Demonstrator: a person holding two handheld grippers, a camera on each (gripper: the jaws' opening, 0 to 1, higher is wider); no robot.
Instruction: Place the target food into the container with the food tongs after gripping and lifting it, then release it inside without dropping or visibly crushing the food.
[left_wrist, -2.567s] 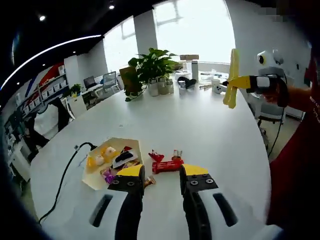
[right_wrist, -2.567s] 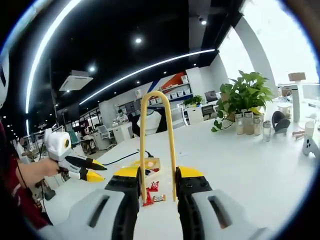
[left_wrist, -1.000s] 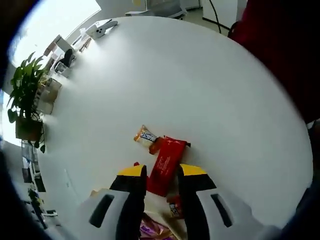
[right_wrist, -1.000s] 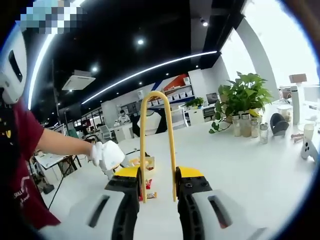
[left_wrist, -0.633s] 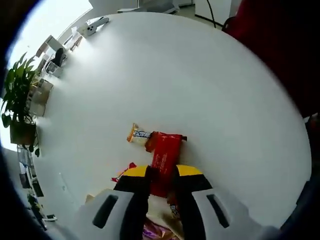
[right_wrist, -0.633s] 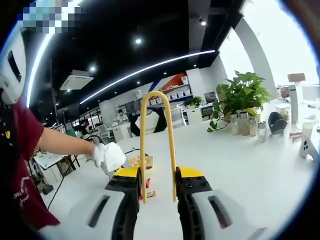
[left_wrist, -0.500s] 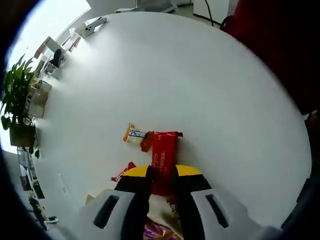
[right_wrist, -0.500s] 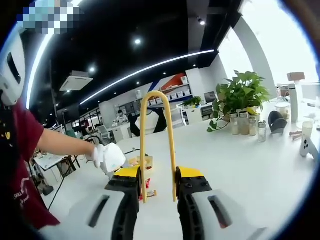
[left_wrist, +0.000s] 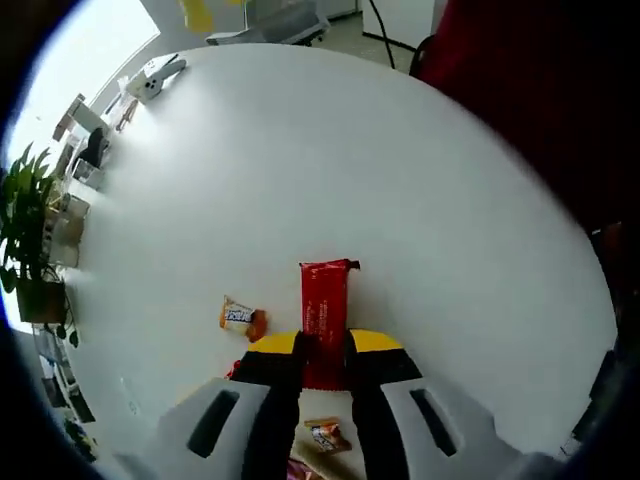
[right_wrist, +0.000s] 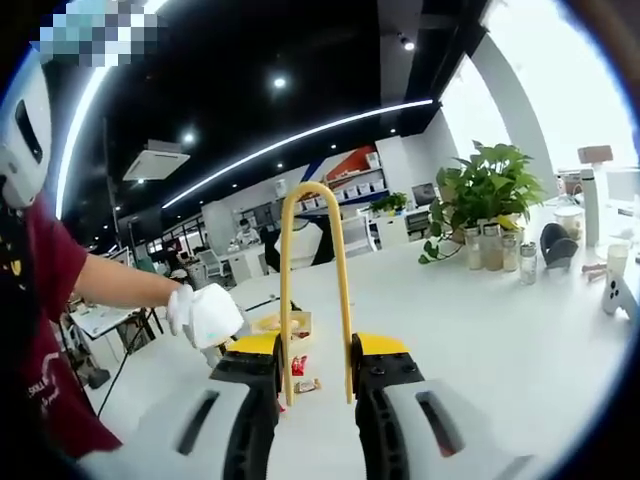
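Observation:
My left gripper (left_wrist: 324, 342) is shut on a red snack packet (left_wrist: 324, 305), which sticks straight out from the jaws above the white table (left_wrist: 400, 180). A small orange and white snack (left_wrist: 240, 317) lies on the table to its left, apart from it. Another small wrapper (left_wrist: 325, 435) shows low between the jaws. My right gripper (right_wrist: 315, 345) is shut on yellow food tongs (right_wrist: 288, 260), held upright with the looped end up. Past them the tan container (right_wrist: 285, 322) sits on the table, with a gloved hand (right_wrist: 205, 315) on the left gripper beside it.
A potted plant (right_wrist: 490, 185) and several jars (right_wrist: 500, 250) stand at the far side of the table; the plant (left_wrist: 25, 250) also shows in the left gripper view. A small white device (left_wrist: 150, 80) lies near the far edge. The person's red sleeve (right_wrist: 50, 270) is at the left.
The red packet now points straight ahead in my left jaws, and the orange snack it touched lies apart, off to the left. My right gripper and the tongs have stayed still.

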